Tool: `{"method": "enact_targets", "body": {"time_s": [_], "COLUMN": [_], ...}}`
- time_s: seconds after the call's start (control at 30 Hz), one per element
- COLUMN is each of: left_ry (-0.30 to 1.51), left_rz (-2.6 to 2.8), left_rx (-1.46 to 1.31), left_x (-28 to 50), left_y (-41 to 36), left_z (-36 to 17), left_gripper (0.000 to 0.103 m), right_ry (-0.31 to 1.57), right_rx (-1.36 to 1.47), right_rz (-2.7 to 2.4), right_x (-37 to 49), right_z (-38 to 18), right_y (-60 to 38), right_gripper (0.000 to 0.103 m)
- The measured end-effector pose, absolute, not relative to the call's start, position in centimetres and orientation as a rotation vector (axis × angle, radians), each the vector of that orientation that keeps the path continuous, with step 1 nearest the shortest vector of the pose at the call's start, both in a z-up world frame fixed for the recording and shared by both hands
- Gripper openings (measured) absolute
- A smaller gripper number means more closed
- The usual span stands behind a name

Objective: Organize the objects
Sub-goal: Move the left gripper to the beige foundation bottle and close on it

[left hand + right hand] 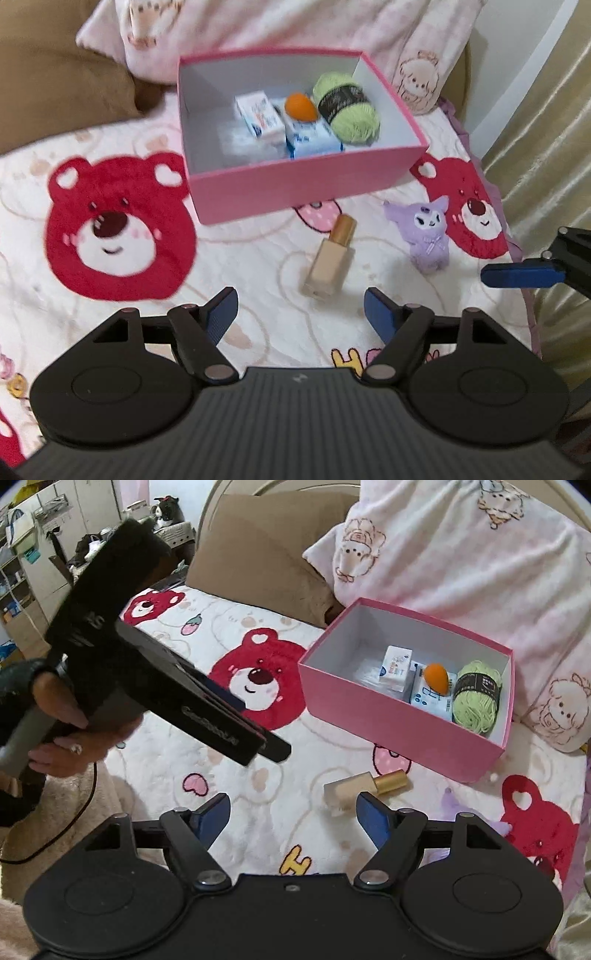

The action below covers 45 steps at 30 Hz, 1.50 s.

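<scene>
Left wrist view: a plush fleece blanket printed with red bears bears a rectangular pink cardboard box, white inside. It holds a green yarn skein, two small cartons and an orange egg-shaped sponge. Near its front wall lie a square glass foundation bottle, gold-capped, and a fuzzy purple plush toy. The left gripper and right gripper stand spread, empty, blue ribbed pads apart.
</scene>
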<state>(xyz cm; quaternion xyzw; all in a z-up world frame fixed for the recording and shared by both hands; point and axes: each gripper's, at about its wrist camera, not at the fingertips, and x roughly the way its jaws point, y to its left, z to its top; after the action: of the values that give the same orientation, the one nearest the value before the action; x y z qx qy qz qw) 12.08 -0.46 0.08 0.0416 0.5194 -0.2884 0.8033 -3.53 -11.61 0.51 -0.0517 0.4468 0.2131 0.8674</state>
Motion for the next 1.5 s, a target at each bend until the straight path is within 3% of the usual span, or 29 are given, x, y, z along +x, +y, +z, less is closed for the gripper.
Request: {"method": "enact_targets", "body": {"time_s": [0.4, 0.7, 0.93, 1.43, 1.47, 1.5], "left_ry": [1.123, 1.106, 1.127, 1.289, 1.307, 1.320], "left_rz": [-0.655, -0.684, -0.759, -0.833, -0.838, -0.832], "left_rx": [-0.018, -0.016, -0.035, -0.395, -0.411, -0.404], "left_x": [14.2, 16.0, 16.3, 17.3, 17.3, 17.2], "left_y": [-2.1, -3.7, -5.0, -3.2, -3.3, -3.5], "left_z": [-6.9, -10.4, -12.3, -14.5, -14.7, -14.9], "left_gripper": [0.065, 0.050, 0.031, 0.030, 0.030, 0.030], "right_ry": [0.946, 0.978, 0.983, 0.942, 0.937, 0.929], "right_rx": [-0.082, 0.034, 0.106, -0.028, -0.043, -0.056], "right_rz": [0.431, 0.380, 0.333, 0.225, 0.217, 0.209], "right_x": [0.1, 2.4, 2.9, 2.5, 2.5, 2.4], "right_z": [-6.2, -12.4, -15.4, -16.5, -16.5, -16.6], "right_y": [-12.0, -11.9, -11.6, -10.5, -10.5, -10.6], "right_gripper": [0.081, 0.081, 0.081, 0.081, 0.080, 0.071]}}
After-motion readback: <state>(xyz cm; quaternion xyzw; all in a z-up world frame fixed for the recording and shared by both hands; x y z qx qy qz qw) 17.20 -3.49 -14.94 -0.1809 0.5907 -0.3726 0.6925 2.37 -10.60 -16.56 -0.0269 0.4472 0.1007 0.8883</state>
